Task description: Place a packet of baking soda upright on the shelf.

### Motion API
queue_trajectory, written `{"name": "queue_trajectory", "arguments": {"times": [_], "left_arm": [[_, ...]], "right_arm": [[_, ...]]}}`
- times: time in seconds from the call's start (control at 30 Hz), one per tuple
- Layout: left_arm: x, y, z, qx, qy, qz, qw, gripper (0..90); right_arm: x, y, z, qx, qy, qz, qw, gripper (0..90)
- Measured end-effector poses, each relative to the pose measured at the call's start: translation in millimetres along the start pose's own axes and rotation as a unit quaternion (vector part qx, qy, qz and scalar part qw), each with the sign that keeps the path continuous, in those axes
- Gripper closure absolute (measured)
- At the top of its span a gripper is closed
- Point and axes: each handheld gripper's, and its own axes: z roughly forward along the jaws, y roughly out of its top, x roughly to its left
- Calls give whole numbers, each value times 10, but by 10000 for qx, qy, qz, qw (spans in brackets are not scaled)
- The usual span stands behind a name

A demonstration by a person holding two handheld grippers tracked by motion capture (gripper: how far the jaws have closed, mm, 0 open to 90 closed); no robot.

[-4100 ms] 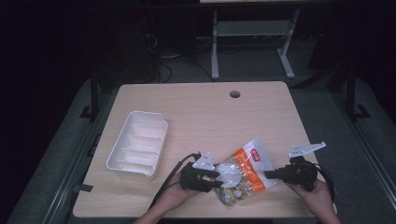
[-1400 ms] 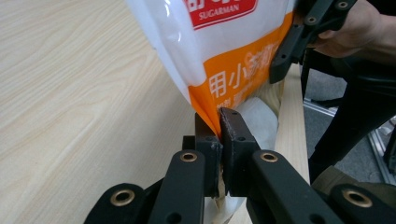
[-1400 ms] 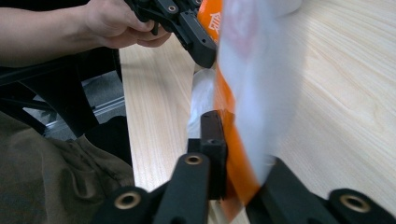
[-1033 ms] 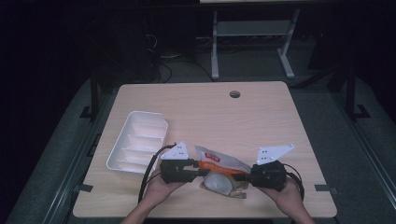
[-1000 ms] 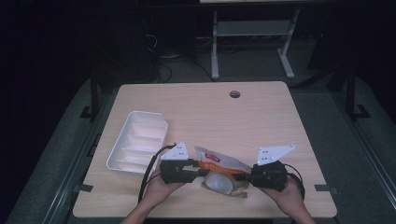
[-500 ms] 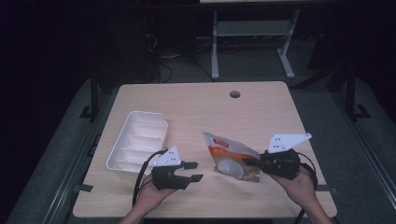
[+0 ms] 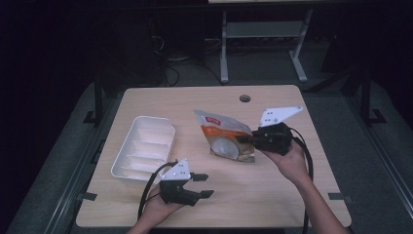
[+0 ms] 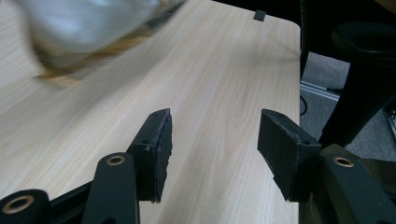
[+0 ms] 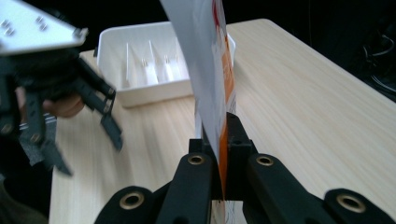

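In the left gripper view the snack pouch [image 8: 88,32] is smearing into a silver-and-tan blur, cut off by the top edge. In the right gripper view its top and bottom are running out of frame, and the left gripper [image 9: 60,116] is blurring, cropped at the left edge.

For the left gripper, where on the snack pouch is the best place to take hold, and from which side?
Probably the free flat top edge of the snack pouch, approached from the tray side. The right gripper pinches the opposite edge, the middle bulges, and the left gripper is open, its jaws just opening with nothing between.
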Motion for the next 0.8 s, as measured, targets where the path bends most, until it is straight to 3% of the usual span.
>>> {"name": "queue_trajectory", "arguments": {"times": [0.33, 0.43, 0.8], "left_arm": [[-3, -30, 6, -14, -70, -37, 10000, 411], [11, -36, -3, -14, -80, -36, 10000, 406], [23, -46, -18, -23, -103, -23, 9999, 392]], "right_arm": [[-143, 315, 360, -11, 163, -150, 9998, 897], [-193, 451, 537, -22, 256, -203, 9995, 897], [-219, 722, 1023, -28, 518, -279, 9983, 897]]}}
